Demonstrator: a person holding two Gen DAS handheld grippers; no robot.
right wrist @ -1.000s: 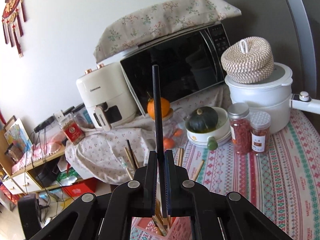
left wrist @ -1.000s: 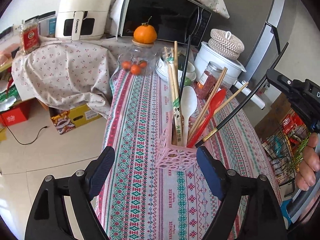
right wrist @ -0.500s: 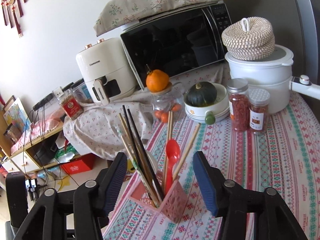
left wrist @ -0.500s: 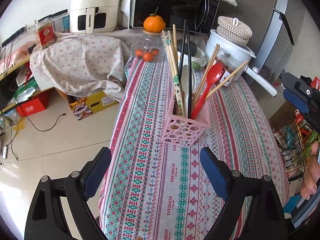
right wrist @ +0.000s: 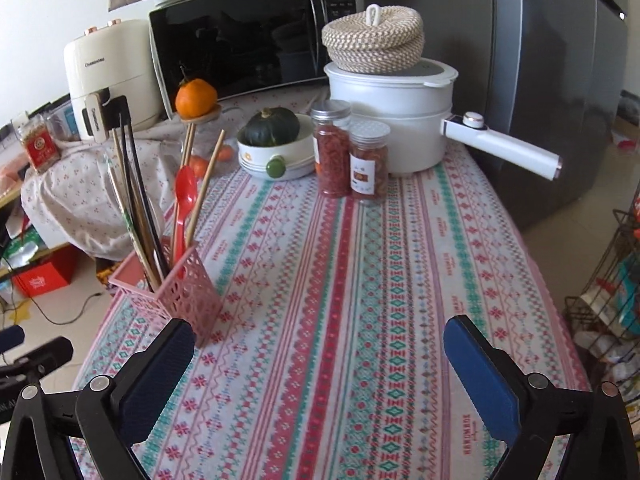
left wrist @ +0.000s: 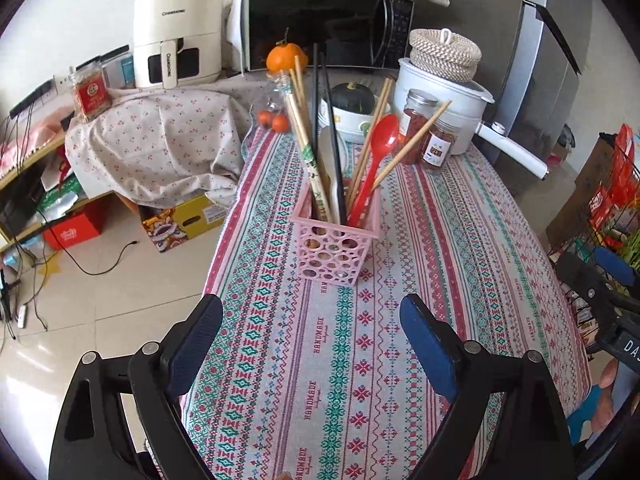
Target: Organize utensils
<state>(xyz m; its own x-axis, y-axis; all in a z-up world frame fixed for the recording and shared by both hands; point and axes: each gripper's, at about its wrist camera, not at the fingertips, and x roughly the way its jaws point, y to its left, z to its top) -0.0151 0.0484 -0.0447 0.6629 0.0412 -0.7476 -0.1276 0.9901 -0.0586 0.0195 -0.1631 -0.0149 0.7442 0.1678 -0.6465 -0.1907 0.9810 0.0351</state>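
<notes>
A pink perforated basket (left wrist: 334, 248) (right wrist: 188, 292) stands on the patterned tablecloth (left wrist: 440, 240). It holds wooden chopsticks (left wrist: 308, 140), black chopsticks (left wrist: 320, 120) (right wrist: 134, 184), a red spoon (left wrist: 382, 148) (right wrist: 185, 196) and a white spoon (left wrist: 330, 152). My left gripper (left wrist: 310, 316) hangs open just short of the basket, nothing between its fingers. My right gripper (right wrist: 320, 330) is over bare cloth to the basket's right; its jaws are opening wide and empty. It also shows at the right edge of the left wrist view.
At the table's far end stand a white pot (right wrist: 400, 120) with a long handle, two spice jars (right wrist: 352, 160) and a bowl holding a green squash (right wrist: 276, 148). Behind are a microwave (right wrist: 248, 40) and an air fryer (right wrist: 108, 76). A wire rack (right wrist: 616, 280) stands to the right.
The right gripper has let go of the black chopstick, which now stands in the basket, and has opened and drawn back to the right. The left gripper has backed away from the basket.
</notes>
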